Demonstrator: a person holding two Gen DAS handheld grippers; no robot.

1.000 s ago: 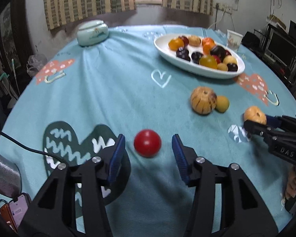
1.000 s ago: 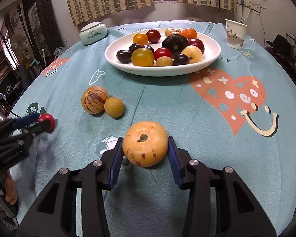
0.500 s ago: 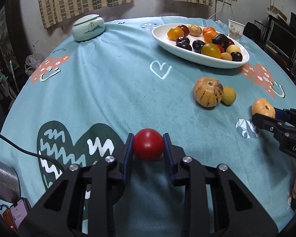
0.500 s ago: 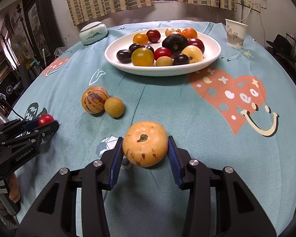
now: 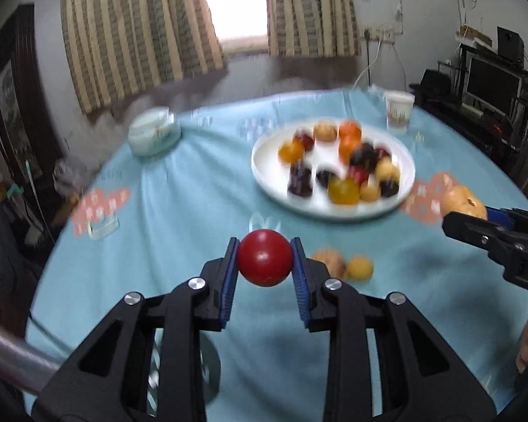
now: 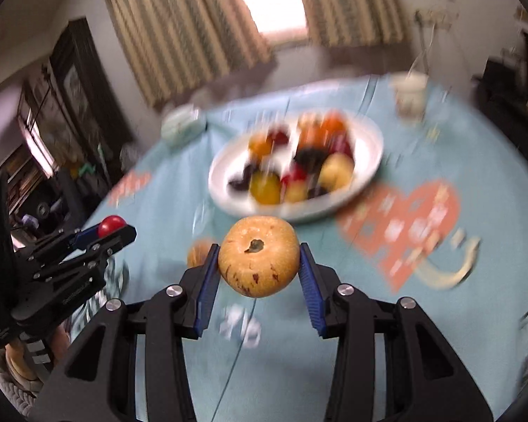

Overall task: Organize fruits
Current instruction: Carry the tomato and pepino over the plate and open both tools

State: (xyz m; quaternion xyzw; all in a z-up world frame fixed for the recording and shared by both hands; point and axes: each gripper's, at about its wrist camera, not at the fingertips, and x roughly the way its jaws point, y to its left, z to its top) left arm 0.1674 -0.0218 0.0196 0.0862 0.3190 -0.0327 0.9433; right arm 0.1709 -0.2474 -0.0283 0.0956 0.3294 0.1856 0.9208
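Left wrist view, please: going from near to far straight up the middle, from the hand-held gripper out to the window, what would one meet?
Left hand-held gripper holding the red fruit → bare blue tablecloth → white plate of fruit → striped curtains at the window.

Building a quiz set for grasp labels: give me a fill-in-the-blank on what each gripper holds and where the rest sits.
1. The left gripper is shut on a small ____ fruit.
2. The right gripper grips a speckled fruit of a pale ____ colour.
3. Most fruits lie on the white ____.
4. Two fruits remain on the ____ tablecloth.

Missing words: red; orange; plate; blue
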